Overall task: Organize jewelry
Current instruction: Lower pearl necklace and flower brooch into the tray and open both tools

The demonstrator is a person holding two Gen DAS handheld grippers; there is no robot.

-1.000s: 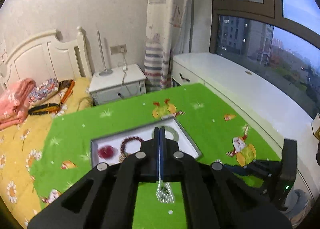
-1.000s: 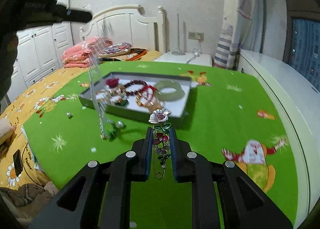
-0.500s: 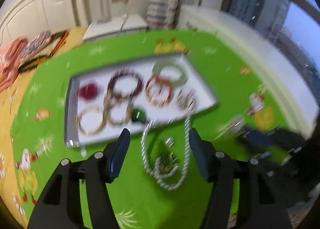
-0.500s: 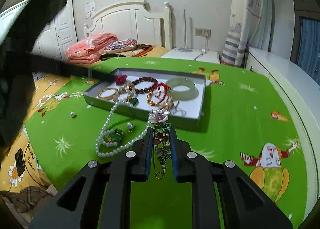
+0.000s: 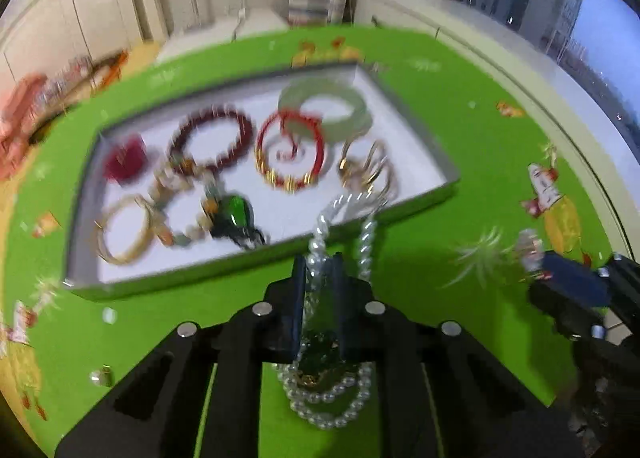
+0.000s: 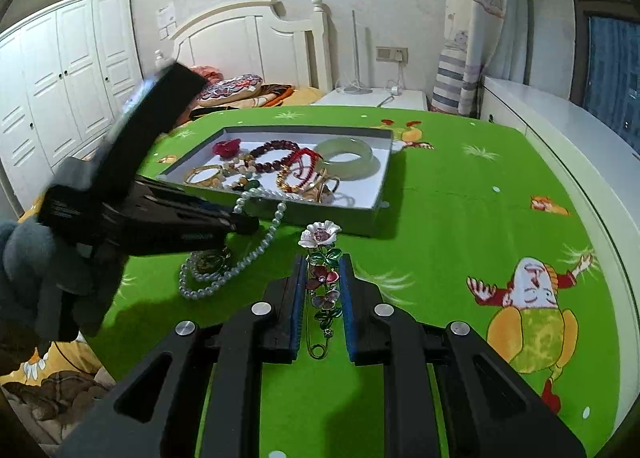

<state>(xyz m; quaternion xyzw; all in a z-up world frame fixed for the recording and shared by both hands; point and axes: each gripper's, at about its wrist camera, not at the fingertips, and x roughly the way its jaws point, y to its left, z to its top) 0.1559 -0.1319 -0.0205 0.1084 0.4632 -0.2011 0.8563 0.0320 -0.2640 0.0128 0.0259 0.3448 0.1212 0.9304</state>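
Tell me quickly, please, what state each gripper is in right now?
Left gripper: closed on the pearl necklace.
Right gripper: closed on the flower brooch.

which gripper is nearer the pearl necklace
Left. The left gripper is closed on the pearl necklace by the tray's front edge; the right gripper, holding the flower brooch, sits beside it.
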